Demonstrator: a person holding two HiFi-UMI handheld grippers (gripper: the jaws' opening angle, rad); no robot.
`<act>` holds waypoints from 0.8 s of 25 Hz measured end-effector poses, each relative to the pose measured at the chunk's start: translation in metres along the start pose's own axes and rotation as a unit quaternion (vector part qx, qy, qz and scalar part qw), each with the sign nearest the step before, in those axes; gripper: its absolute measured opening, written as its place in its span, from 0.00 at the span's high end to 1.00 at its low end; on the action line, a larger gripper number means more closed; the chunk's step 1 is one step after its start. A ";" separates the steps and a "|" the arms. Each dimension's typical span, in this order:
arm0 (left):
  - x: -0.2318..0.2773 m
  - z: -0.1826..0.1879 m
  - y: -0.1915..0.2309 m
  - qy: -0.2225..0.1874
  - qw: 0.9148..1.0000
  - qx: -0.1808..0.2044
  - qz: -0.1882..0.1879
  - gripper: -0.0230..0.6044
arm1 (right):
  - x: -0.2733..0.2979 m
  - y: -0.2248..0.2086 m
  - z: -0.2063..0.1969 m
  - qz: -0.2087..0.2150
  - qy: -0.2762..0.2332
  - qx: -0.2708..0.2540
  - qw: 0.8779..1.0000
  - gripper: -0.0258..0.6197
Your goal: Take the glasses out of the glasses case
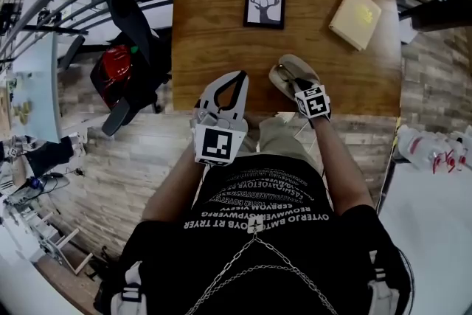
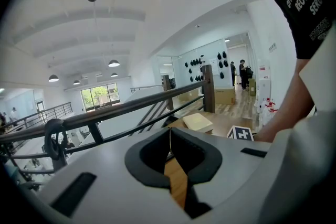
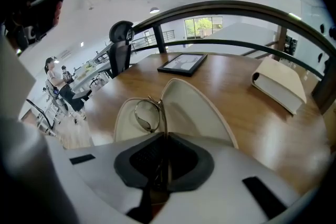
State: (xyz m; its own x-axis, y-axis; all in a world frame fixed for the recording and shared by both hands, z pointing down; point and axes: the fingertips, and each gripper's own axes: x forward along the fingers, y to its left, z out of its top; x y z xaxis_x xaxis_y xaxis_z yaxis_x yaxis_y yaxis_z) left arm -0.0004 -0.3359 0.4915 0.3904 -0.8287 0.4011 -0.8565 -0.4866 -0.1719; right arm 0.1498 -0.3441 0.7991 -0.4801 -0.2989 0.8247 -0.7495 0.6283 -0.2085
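I am pinching the glasses [image 3: 146, 115] with my right hand-held gripper [image 3: 164, 136], jaws nearly together, just ahead in the open case [image 3: 195, 107]; the thin frame could slip, or drag the unsteadied case

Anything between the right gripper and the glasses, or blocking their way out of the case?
Nothing visible does. The glasses case lies open with its lid up, and the right hand-held gripper is shut on the glasses inside it. Nothing covers them from above.
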 end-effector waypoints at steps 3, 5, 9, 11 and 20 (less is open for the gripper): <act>-0.005 0.003 0.005 -0.004 1.000 -0.001 0.001 0.92 | -0.010 0.001 0.005 -0.003 -0.022 0.028 0.999 0.91; -0.007 0.008 0.008 -0.011 1.000 -0.007 0.003 0.92 | -0.018 0.001 0.008 -0.006 -0.034 0.039 0.999 0.91; -0.009 0.016 0.011 -0.025 1.000 -0.009 -0.004 0.92 | -0.030 0.002 0.016 -0.013 -0.053 0.055 0.997 0.91; -0.010 0.016 0.014 -0.027 1.000 -0.013 -0.010 0.92 | -0.037 0.005 0.021 -0.015 -0.063 0.065 0.996 0.91; -0.019 0.022 0.028 -0.037 0.999 -0.018 -0.025 0.92 | -0.073 0.009 0.039 -0.042 -0.119 0.103 0.987 0.91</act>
State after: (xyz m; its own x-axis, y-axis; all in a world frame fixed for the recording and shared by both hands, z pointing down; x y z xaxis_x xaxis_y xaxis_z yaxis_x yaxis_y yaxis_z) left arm -0.0247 -0.3397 0.4595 0.4551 -0.8228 0.3404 -0.8467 -0.5182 -0.1207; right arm 0.1602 -0.3448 0.7163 -0.4879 -0.5189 0.7019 -0.8559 0.4424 -0.2679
